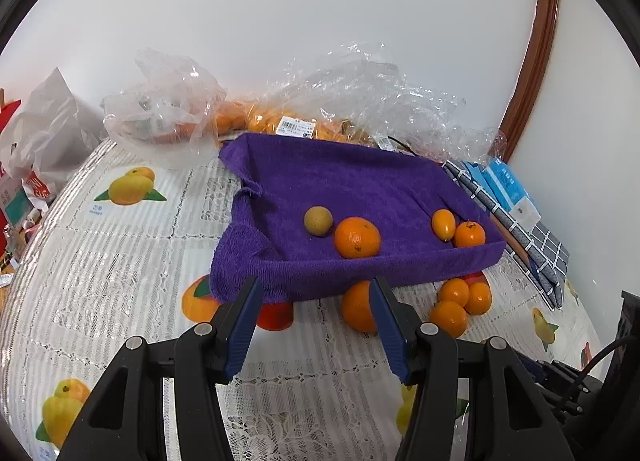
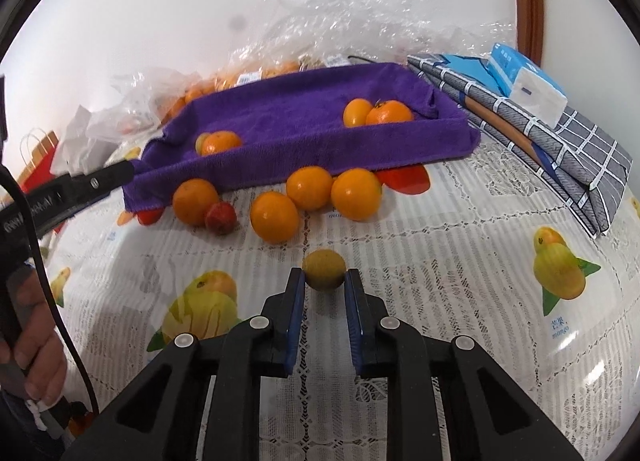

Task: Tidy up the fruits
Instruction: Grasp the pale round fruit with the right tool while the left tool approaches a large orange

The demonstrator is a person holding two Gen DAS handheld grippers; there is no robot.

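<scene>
A purple towel-lined tray holds a brownish round fruit, an orange, a small yellow-orange fruit and a small orange. Several oranges and a red fruit lie on the table in front of it. My left gripper is open and empty, just before the tray's near edge, beside an orange. My right gripper is shut on a brownish-green round fruit, low over the tablecloth.
Clear plastic bags with more oranges lie behind the tray. Folded checked cloth and a blue tissue pack sit to the right. A grey bag stands at the left. The table has a fruit-print lace cover.
</scene>
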